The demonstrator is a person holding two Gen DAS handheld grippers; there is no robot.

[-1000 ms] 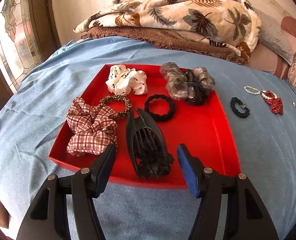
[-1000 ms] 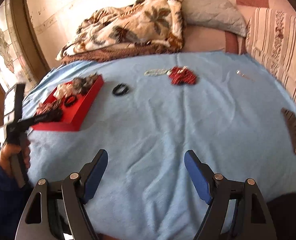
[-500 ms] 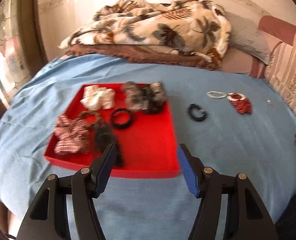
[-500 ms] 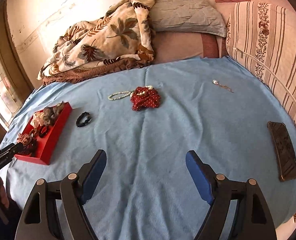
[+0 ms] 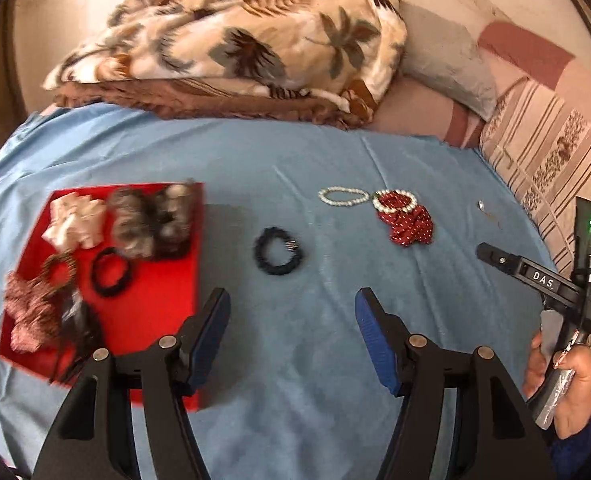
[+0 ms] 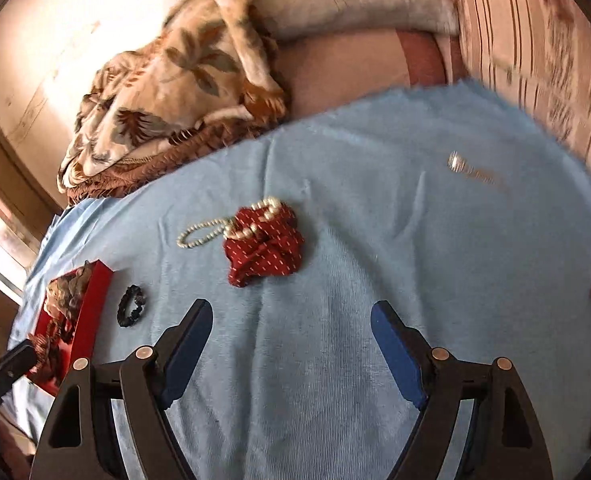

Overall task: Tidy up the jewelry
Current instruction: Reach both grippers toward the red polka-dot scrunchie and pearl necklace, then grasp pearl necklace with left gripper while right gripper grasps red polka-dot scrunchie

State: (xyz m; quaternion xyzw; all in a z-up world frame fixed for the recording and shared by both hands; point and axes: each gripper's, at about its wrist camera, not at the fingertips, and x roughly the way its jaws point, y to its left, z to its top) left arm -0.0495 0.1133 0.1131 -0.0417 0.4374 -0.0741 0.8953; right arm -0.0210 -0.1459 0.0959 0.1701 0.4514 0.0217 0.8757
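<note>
**Both claws empty over the blue bedsheet**

Left view: my left claw (image 5: 291,334) gapes with nothing in it, above the sheet (image 5: 315,400). The black scrunchie (image 5: 278,250) lies flat just right of the red tray (image 5: 163,300); nothing blocks it.

Right view: my right claw (image 6: 291,354) stands wide, empty. The pearl bracelet (image 6: 199,233) stretches left-right, touching the red scrunchie (image 6: 264,249).

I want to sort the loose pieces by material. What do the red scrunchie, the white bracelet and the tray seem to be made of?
Red scrunchie: woven fabric, matt, judging by its soft gathered folds and small pale dots.
White bracelet: a loop of small round beads with a slight sheen, pearl-like; real or imitation cannot be told.
Tray: probably plastic, as its red surface is smooth, flat and uniform; blur leaves this open.
</note>
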